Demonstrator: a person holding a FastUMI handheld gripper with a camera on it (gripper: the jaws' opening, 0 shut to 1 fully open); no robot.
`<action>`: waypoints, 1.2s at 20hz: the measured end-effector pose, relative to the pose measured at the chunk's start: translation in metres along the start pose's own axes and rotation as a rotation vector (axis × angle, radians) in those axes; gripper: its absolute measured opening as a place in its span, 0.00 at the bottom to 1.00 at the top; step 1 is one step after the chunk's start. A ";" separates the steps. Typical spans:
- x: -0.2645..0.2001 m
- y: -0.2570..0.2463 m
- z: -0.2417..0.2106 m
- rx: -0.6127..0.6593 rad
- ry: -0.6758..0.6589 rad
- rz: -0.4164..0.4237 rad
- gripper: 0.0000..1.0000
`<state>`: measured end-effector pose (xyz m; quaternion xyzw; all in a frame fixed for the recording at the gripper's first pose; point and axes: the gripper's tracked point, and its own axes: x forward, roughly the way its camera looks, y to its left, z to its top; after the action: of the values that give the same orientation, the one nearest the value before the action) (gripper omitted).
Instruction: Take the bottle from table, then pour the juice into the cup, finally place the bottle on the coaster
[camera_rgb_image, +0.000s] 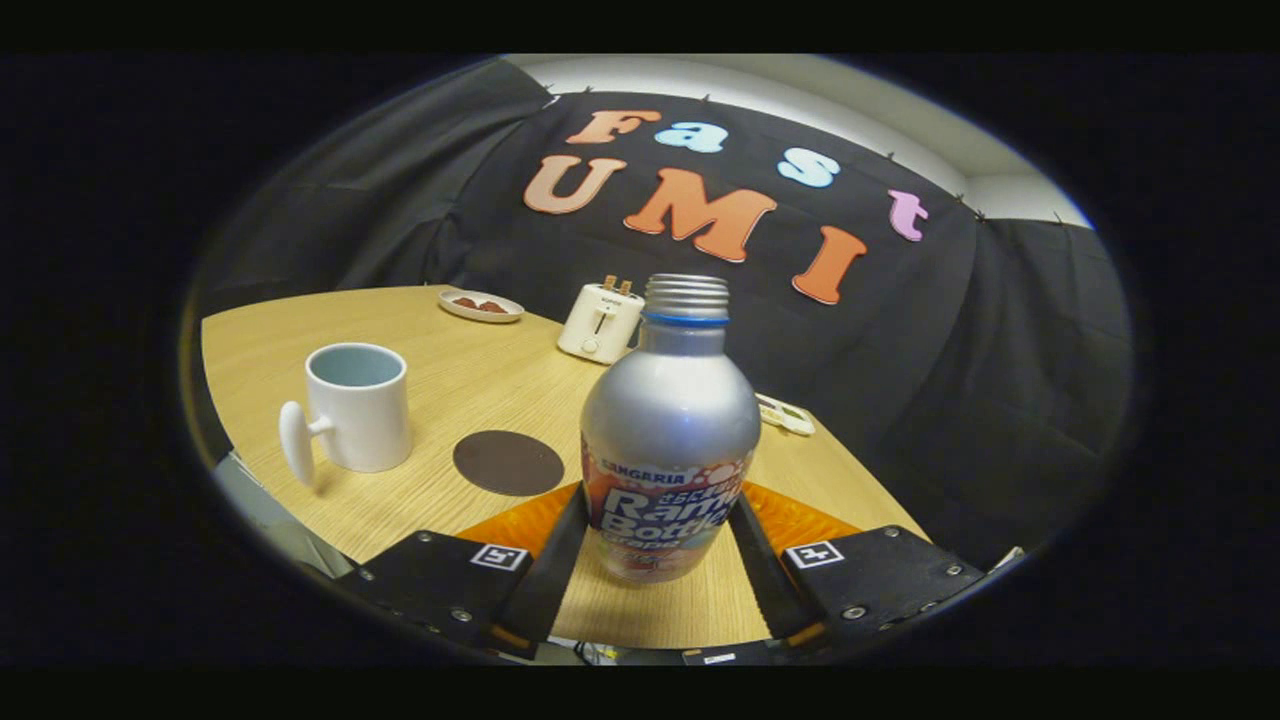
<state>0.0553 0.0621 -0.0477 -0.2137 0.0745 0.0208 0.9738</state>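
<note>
Gripper (655, 545): both black fingers press the flanks of the uncapped silver metal bottle (668, 430) with printed label, upright between them. Beyond, left: flat round dark-brown coaster (508, 462) on the pale wood-grain table (470, 370), then glossy white ceramic cup (355, 408). Far: cream toaster (600, 320), small plate (481, 305).

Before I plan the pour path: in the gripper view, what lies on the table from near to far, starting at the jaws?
Bottle between the jaws, both fingers against its sides → coaster → cup → toaster → plate farthest back.
</note>
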 end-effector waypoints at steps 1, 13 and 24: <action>0.000 0.002 0.003 -0.033 -0.004 -0.011 0.79; 0.000 0.033 0.053 -0.425 -0.058 -0.099 0.79; 0.003 0.045 0.068 -0.792 -0.057 -0.136 0.78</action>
<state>0.0641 0.1312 -0.0062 -0.5764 0.0193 -0.0105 0.8168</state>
